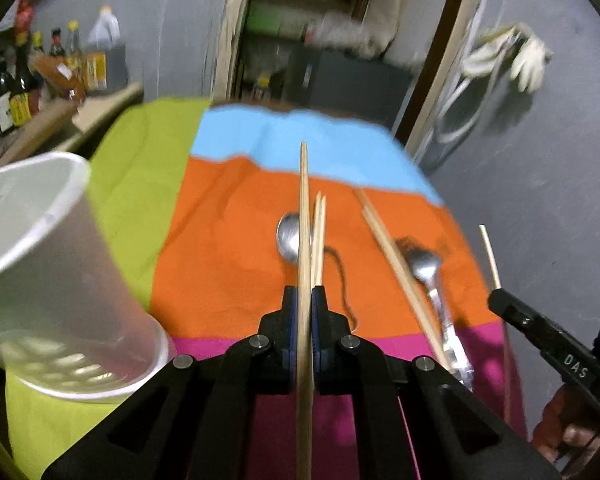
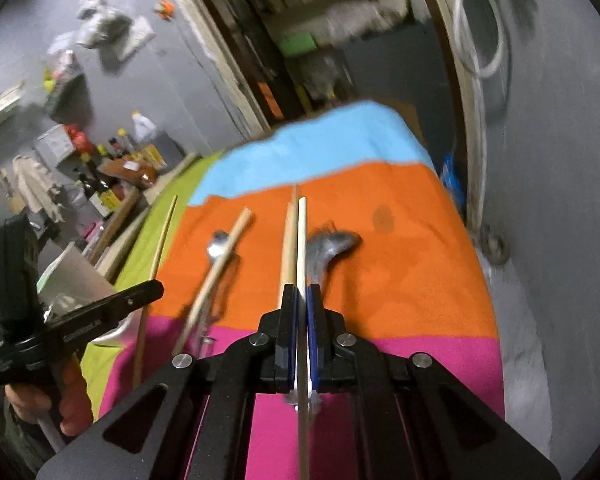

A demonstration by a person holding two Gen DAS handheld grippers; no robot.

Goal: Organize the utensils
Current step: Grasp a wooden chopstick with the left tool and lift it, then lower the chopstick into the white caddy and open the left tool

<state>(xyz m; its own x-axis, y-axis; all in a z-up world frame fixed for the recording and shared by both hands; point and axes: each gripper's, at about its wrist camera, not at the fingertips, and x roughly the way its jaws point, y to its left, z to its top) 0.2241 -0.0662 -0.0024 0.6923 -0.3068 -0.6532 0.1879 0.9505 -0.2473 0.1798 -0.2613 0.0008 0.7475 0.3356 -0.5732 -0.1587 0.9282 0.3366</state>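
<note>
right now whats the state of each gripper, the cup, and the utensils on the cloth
left gripper: jaws shut on a chopstick
right gripper: jaws shut on a second chopstick
white holder cup: tilted, off the cloth's left side
near spoon: lying flat on the cloth
far spoon: lying flat, partly hidden
loose chopsticks: lying flat beside the near spoon

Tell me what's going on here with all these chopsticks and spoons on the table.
A person is sorting utensils with a pair of handheld tongs. The left tongs are shut on a wooden chopstick, held above the colourful cloth beside a white holder cup. The right tongs are shut on another chopstick. On the cloth lie two spoons and more chopsticks, not yet put away.
</note>
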